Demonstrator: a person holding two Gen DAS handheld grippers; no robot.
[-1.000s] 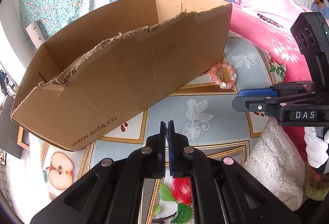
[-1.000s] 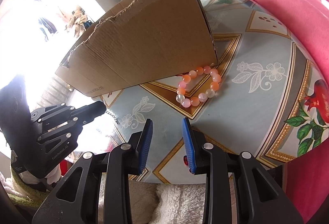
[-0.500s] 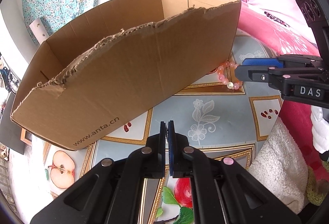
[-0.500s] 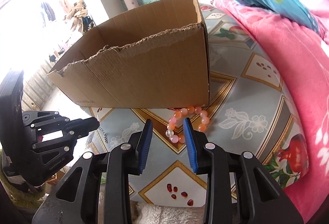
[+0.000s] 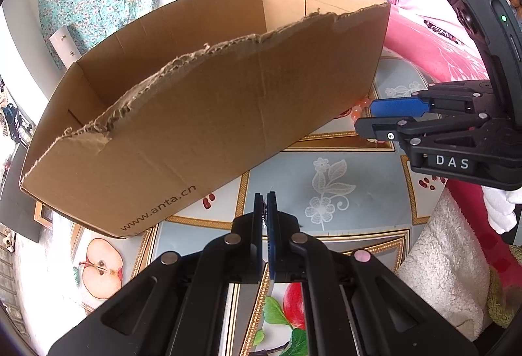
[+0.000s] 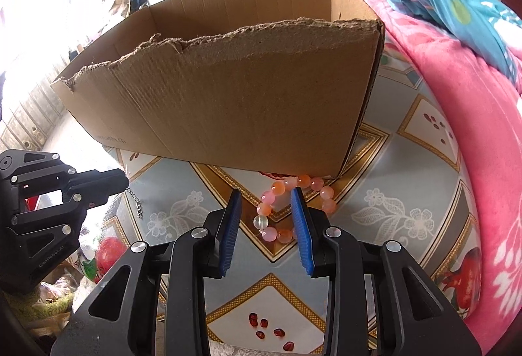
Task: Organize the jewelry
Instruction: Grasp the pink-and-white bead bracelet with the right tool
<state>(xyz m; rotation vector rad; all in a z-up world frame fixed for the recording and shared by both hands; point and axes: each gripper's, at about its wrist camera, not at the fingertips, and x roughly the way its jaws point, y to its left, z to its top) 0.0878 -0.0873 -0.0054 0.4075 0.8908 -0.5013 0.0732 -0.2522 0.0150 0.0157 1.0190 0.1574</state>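
Observation:
A bracelet of pink and orange beads (image 6: 328,193) lies on the patterned cloth against the near right corner of an open cardboard box (image 6: 244,95). My right gripper (image 6: 266,193) hovers over it, open, its blue pads (image 6: 228,232) framing the bracelet's left half without touching. In the left wrist view the bracelet (image 5: 357,109) peeks out beside the box (image 5: 228,111), just behind the right gripper (image 5: 365,117). My left gripper (image 5: 265,196) is shut; in the right wrist view a thin silver chain (image 6: 135,202) hangs from the left gripper (image 6: 125,183).
The fruit-patterned tablecloth (image 6: 407,160) covers the surface. A pink blanket (image 6: 473,127) rises along the right side. A white fleecy cloth (image 5: 440,268) lies at the near right. The box has a torn front rim.
My right gripper has rolled upright and moved in over the bracelet, which now sits between its fingers in view. The left gripper has stayed put, still shut.

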